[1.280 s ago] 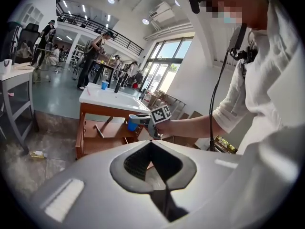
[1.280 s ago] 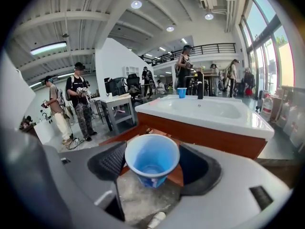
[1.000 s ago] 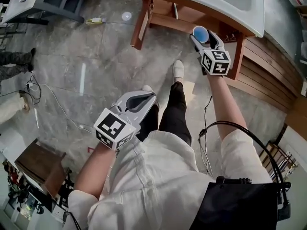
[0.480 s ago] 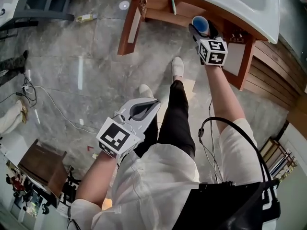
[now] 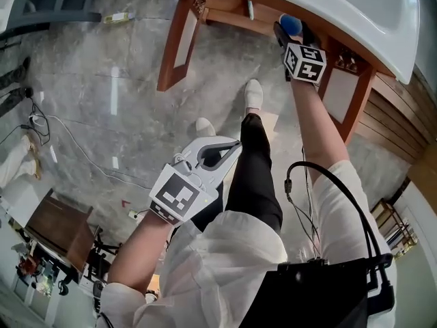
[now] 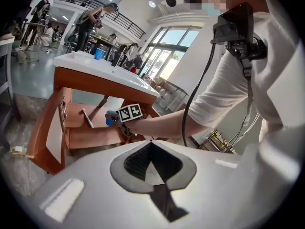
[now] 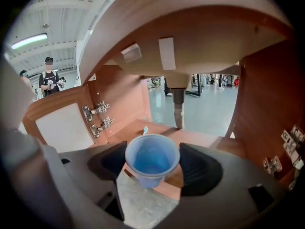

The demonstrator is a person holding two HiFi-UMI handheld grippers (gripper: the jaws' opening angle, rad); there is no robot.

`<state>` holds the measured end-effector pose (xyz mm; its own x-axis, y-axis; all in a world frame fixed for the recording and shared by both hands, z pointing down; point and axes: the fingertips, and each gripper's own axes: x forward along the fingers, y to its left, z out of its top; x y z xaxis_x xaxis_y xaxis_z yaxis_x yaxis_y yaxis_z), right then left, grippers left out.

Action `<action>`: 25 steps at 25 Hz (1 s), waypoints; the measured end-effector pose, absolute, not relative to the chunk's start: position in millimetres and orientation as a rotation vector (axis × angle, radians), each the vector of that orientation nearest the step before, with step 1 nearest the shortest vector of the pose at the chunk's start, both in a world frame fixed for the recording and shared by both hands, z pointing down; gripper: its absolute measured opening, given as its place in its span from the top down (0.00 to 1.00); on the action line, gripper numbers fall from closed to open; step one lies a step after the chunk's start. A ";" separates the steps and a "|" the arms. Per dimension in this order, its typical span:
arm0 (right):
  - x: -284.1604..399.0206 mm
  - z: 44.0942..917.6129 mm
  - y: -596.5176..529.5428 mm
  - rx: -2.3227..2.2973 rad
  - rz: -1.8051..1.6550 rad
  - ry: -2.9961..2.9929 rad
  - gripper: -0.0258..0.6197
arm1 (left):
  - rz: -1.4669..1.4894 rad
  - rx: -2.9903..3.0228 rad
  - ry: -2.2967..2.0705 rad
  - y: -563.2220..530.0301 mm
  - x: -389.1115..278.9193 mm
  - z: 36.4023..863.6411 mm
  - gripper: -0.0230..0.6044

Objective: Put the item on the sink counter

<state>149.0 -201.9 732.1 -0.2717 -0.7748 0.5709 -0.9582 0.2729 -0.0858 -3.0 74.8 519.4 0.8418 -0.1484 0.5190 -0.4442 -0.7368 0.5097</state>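
Note:
A blue plastic cup (image 7: 151,159) stands upright between the jaws of my right gripper (image 7: 152,165), which is shut on its sides. In the head view the right gripper (image 5: 292,29) holds the blue cup (image 5: 290,24) under the front edge of the white sink counter (image 5: 328,5), at the wooden cabinet's open shelf. The left gripper view shows the blue cup (image 6: 110,120) below the sink counter (image 6: 95,68). My left gripper (image 5: 229,145) hangs low by the person's legs, shut and holding nothing; the left gripper (image 6: 151,144) points at the cabinet.
A toothbrush (image 7: 144,129) lies on the shelf near the drain pipe (image 7: 178,106). Door hinges (image 7: 97,116) sit on the left wall. Another blue cup (image 6: 99,54) stands on the counter. Cables (image 5: 68,142) and a brown box (image 5: 51,234) are on the floor.
The right gripper has carried the blue cup farther in under the counter's front edge. The left gripper has drifted slightly right and stays shut.

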 end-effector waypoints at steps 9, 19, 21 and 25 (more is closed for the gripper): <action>162.1 767.5 -229.1 1.616 0.607 -2.103 0.42 | 0.597 2.341 -0.428 57.6 9.0 541.4 0.96; 172.1 772.5 -239.2 1.674 0.556 -2.085 0.42 | 0.589 2.316 -0.430 59.0 11.9 550.0 0.95; 172.2 773.6 -238.3 1.672 0.548 -2.078 0.42 | 0.587 2.311 -0.431 61.8 10.7 549.9 0.96; 174.8 776.2 -237.8 1.673 0.538 -2.072 0.42 | 0.582 2.307 -0.435 62.7 10.7 551.6 0.96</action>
